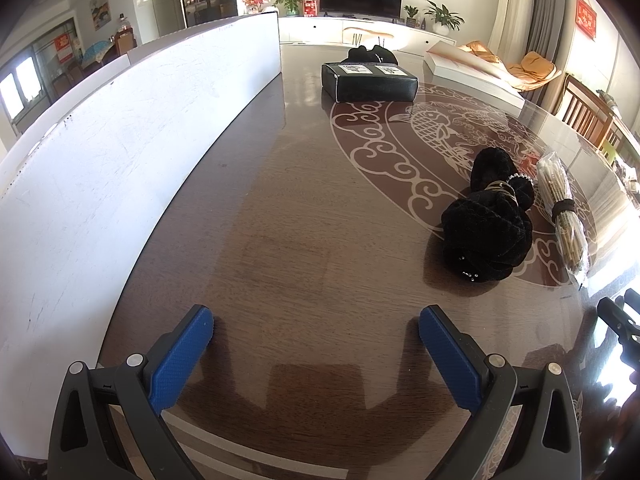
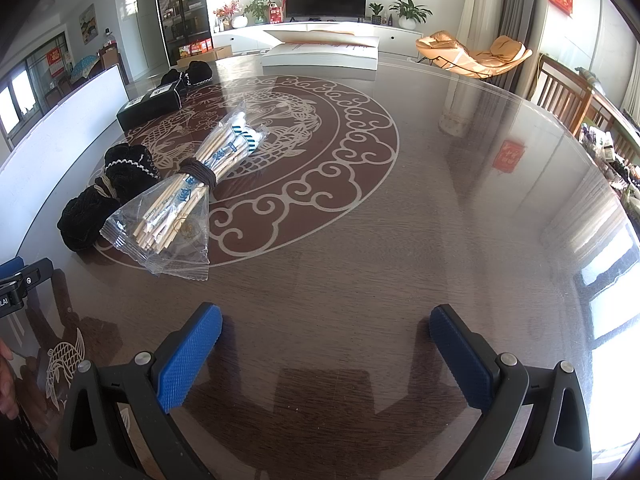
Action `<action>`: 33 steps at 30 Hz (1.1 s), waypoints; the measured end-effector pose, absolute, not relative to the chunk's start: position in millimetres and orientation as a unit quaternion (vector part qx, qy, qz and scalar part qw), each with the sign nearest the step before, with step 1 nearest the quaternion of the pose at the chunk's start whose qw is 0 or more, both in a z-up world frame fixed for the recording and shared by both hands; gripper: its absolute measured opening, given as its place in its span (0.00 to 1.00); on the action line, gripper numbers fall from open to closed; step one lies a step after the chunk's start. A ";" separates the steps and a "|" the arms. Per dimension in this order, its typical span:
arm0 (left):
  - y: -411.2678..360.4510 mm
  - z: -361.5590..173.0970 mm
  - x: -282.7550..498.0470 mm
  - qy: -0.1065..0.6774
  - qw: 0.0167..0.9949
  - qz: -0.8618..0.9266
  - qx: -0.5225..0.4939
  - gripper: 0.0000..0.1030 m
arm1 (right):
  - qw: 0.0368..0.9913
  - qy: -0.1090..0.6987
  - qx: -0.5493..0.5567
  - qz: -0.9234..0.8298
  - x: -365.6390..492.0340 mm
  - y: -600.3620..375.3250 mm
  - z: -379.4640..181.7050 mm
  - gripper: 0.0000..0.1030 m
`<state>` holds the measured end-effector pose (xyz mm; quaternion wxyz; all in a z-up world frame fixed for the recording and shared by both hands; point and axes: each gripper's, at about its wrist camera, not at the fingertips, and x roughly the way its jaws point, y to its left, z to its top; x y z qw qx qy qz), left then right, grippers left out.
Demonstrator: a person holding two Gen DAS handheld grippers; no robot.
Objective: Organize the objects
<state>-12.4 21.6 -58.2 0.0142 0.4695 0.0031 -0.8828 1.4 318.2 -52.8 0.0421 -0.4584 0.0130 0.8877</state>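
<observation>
A bundle of black velvet scrunchies [image 1: 490,216] [image 2: 102,196] lies on the dark glossy table [image 1: 304,208] [image 2: 420,208]. Beside it rests a clear bag of wooden chopsticks [image 2: 188,196] [image 1: 562,208], bound by a dark band. Farther back stands a black box [image 1: 369,81] [image 2: 150,106] with another black fabric item [image 1: 372,54] [image 2: 192,72] behind it. My left gripper [image 1: 316,320] hovers open over bare table, well short of the scrunchies. My right gripper [image 2: 326,320] is open too, with the chopstick bag ahead to its left. Nothing sits between either pair of fingers.
A long white board [image 1: 132,128] [image 2: 68,112] stands upright along the table's left side. A flat white box [image 2: 320,54] [image 1: 474,72] lies at the far edge. Wooden chairs [image 2: 560,96] stand to the right. The other gripper's body shows at each view's edge [image 1: 620,320] [image 2: 20,284].
</observation>
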 end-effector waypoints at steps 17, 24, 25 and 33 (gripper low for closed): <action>-27.8 -35.7 -7.6 0.185 -0.092 -0.867 0.454 1.00 | 0.042 0.013 -0.458 0.888 1.3 318.6 -52.8 1.00; -1.7 -40.6 -22.7 0.171 -0.133 -0.854 0.474 1.00 | 0.042 0.013 -0.458 0.888 1.3 318.5 -52.8 1.00; 7.9 -39.1 -29.8 0.152 -0.140 -0.853 0.478 1.00 | 0.042 0.013 -0.458 0.888 1.2 318.4 -52.8 1.00; 81.6 -43.1 -72.3 0.012 -0.200 -0.846 0.494 1.00 | 0.042 0.013 -0.458 0.888 1.1 318.3 -52.9 1.00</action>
